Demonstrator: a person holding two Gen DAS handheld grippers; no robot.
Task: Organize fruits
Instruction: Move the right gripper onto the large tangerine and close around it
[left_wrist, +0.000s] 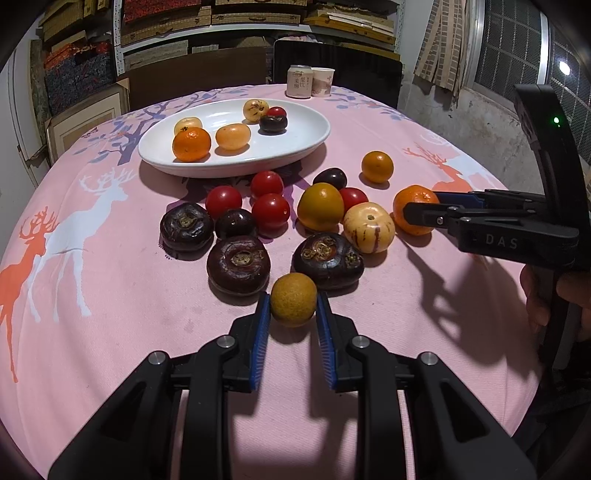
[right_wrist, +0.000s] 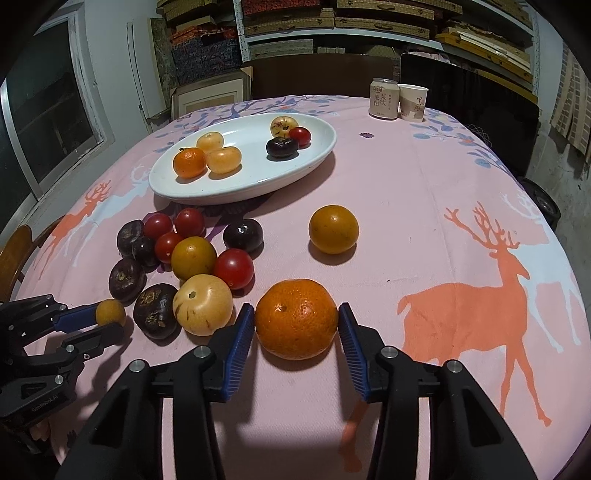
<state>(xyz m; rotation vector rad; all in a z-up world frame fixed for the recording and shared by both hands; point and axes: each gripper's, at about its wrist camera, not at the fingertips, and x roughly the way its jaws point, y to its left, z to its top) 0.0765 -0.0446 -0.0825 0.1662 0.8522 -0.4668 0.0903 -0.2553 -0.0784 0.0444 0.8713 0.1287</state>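
My left gripper has its blue pads against both sides of a small yellow-brown round fruit resting on the pink cloth. My right gripper has its pads touching both sides of a tangerine, also on the cloth. Each shows in the other view: the right gripper on the tangerine, the left gripper on the small fruit. A white oval plate at the back holds several fruits. Loose tomatoes, dark fruits and a striped melon lie between.
A drink can and a paper cup stand at the table's far edge. A lone orange sits right of the pile. Dark chairs and shelves stand behind the table.
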